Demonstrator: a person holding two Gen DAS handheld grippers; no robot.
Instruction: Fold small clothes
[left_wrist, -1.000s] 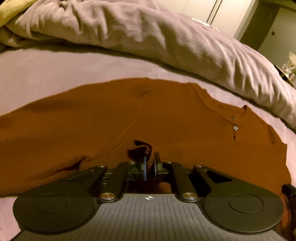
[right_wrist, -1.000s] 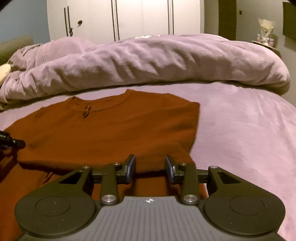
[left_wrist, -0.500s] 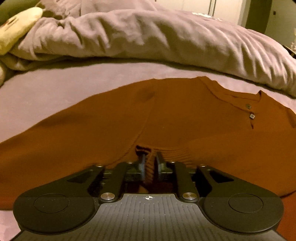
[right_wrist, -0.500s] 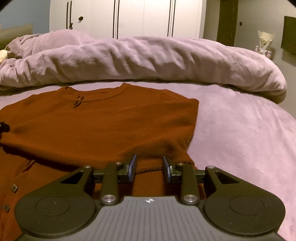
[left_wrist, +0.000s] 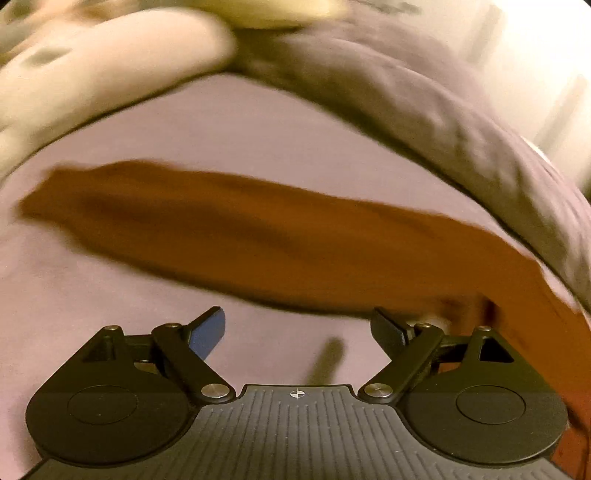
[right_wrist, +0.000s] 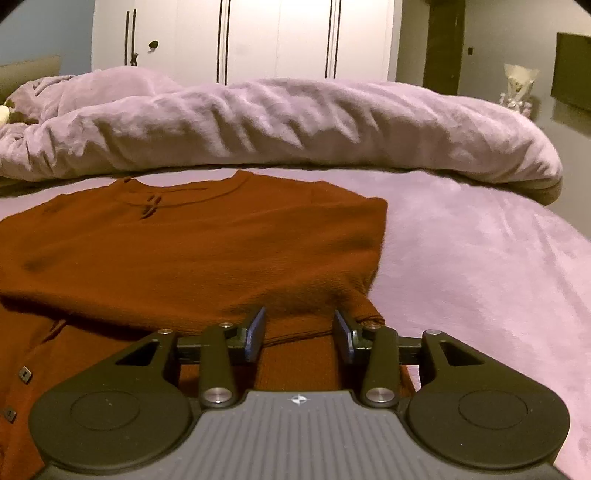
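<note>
We locate the rust-brown sweater (right_wrist: 192, 258) flat on the bed (right_wrist: 480, 266), its neckline toward the heaped duvet (right_wrist: 280, 125), one side folded over the body. The right tool (right_wrist: 299, 334) sits at the near hem of the sweater — jaws opening, knit between them, pads not pressing. The left tool (left_wrist: 297, 330) is spread and opening over bare bed, beside a sleeve (left_wrist: 229, 229), nothing between its jaws. We judge a fold just released; next, grip that sleeve and carry it across the sweater.
</note>
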